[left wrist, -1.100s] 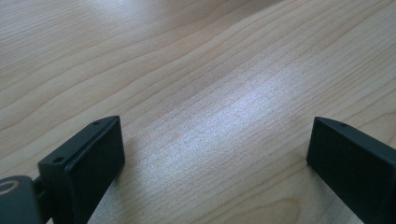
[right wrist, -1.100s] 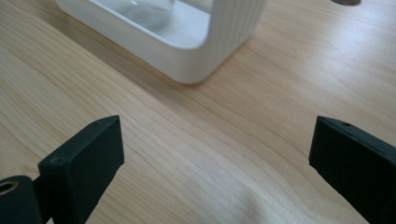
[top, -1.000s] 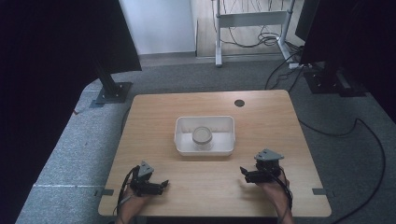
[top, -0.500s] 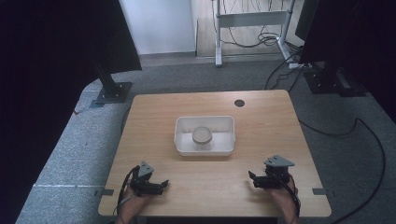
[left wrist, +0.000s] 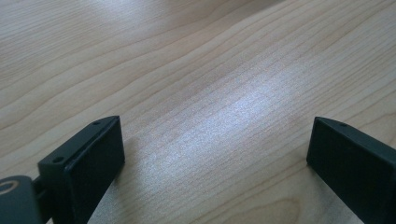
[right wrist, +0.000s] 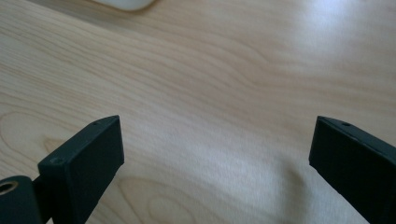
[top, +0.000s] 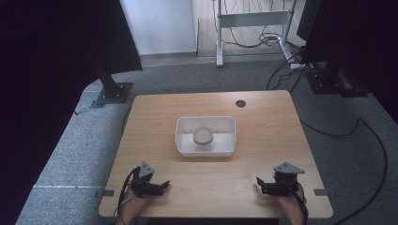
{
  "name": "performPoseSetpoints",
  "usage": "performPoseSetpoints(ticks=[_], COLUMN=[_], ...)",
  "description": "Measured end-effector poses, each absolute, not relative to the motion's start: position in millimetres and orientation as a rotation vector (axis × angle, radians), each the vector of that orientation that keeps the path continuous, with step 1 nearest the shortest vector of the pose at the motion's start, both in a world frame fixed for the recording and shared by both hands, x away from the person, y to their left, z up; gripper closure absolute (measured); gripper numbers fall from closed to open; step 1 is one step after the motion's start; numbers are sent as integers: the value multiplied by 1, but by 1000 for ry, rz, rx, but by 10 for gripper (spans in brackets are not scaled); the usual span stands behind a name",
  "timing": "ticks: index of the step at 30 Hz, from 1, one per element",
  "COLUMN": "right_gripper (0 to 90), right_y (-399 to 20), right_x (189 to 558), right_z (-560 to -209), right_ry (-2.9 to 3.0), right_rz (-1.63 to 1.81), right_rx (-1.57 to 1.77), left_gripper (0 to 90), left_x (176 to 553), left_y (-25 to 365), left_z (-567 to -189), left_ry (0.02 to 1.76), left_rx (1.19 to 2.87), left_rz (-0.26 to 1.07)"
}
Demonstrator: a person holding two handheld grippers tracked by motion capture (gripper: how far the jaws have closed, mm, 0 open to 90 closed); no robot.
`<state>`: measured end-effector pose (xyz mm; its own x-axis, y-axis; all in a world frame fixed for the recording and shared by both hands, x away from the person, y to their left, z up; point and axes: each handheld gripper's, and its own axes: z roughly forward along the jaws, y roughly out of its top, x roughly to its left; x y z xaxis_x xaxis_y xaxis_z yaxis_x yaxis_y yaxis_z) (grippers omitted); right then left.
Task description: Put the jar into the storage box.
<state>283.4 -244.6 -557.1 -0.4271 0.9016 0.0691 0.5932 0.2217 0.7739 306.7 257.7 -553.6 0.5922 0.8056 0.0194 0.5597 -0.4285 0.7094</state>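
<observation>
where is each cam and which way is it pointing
High view: above the person's table edge, looking forward and down on table, tray, left gripper, right gripper.
Left gripper view: on the left gripper, facing bare wood between open jaws.
Right gripper view: on the right gripper, jaws open, tray corner, shared with high view.

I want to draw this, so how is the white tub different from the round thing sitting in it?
The white tub is a rectangle with rounded corners; the round thing is a circle from above. The tub is bright white; the round thing looks greyish-tan. The tub is much bigger and holds the round thing near its middle. Both sit on the wooden table, away from the two open tools.
</observation>
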Motion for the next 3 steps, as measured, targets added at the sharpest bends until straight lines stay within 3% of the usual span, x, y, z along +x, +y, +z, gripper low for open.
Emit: performPoseSetpoints(ticks=[3], right_gripper=[28], right_y=[-248], right_x=[280], right_z=[-558], right_ry=[2100], right_rz=[1027], right_rx=[1399], left_gripper=[23], left_x=[307], left_y=[257], left_z=[-554], left_ry=[1078], left_rx=[2153], left_rz=[469])
